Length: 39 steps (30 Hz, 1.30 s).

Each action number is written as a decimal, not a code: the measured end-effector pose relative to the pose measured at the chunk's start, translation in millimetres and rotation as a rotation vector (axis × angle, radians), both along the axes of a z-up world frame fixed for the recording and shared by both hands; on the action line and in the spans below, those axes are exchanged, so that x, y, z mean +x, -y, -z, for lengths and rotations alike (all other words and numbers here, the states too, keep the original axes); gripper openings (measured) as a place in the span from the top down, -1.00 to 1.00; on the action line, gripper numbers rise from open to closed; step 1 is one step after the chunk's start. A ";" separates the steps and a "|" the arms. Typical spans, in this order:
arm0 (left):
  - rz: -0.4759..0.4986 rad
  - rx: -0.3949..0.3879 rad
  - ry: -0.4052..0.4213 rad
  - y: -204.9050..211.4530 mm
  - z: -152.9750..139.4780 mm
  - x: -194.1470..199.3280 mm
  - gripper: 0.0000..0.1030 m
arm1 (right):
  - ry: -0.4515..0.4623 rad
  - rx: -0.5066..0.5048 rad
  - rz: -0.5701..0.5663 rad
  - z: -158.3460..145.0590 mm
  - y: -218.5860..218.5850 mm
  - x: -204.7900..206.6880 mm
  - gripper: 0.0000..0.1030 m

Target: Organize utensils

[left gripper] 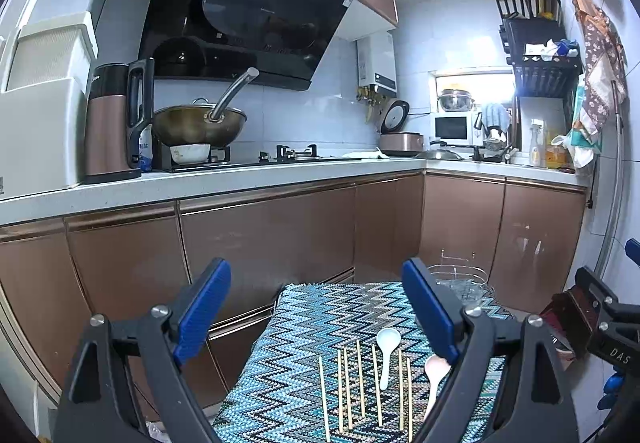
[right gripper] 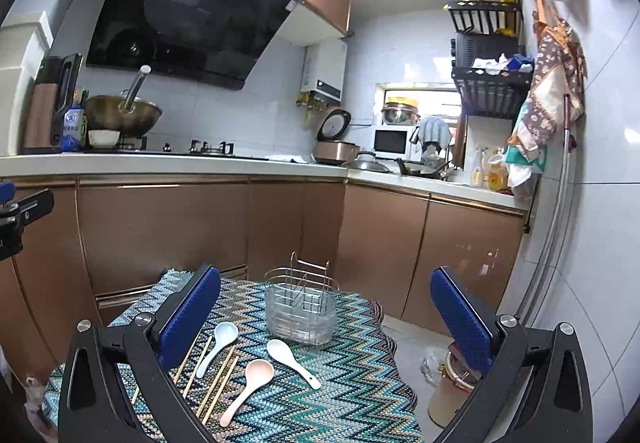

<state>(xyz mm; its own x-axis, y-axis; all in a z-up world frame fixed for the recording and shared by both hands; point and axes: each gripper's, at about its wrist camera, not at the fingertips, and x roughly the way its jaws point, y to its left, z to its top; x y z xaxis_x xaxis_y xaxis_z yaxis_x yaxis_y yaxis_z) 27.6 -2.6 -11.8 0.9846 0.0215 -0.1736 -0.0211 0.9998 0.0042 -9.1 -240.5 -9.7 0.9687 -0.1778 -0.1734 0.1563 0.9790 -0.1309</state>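
Chopsticks (left gripper: 362,389): lay side by side on the zigzag cloth (right gripper: 352,371), long axes running away from the cameras.
Spoons: two white (right gripper: 219,347) (right gripper: 291,361) and one pink (right gripper: 248,383), bowls toward the far edge, handles toward the cameras.
Holder (right gripper: 302,309): upright beyond the spoons.
Left gripper (left gripper: 316,315): jaws wide apart, holding nothing.
Right gripper (right gripper: 326,317): jaws wide apart, holding nothing.
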 end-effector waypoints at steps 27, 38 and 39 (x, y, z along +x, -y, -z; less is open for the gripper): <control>0.038 0.005 -0.027 8.5 1.1 17.5 -0.69 | -0.034 -0.016 0.014 9.3 9.3 15.3 -0.99; 0.041 0.001 -0.028 11.9 1.8 22.7 -0.69 | -0.037 -0.015 0.024 11.3 11.8 19.1 -0.99; 0.042 0.001 -0.029 12.5 1.8 24.2 -0.69 | -0.038 -0.015 0.026 11.5 12.5 19.8 -0.99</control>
<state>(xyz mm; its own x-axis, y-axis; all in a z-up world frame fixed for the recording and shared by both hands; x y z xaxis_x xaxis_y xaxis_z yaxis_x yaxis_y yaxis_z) 51.8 -15.1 -13.6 0.9791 -0.0192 -0.2023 0.0208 0.9998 0.0057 10.7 -253.0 -21.1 0.9565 -0.2053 -0.2073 0.1758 0.9727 -0.1517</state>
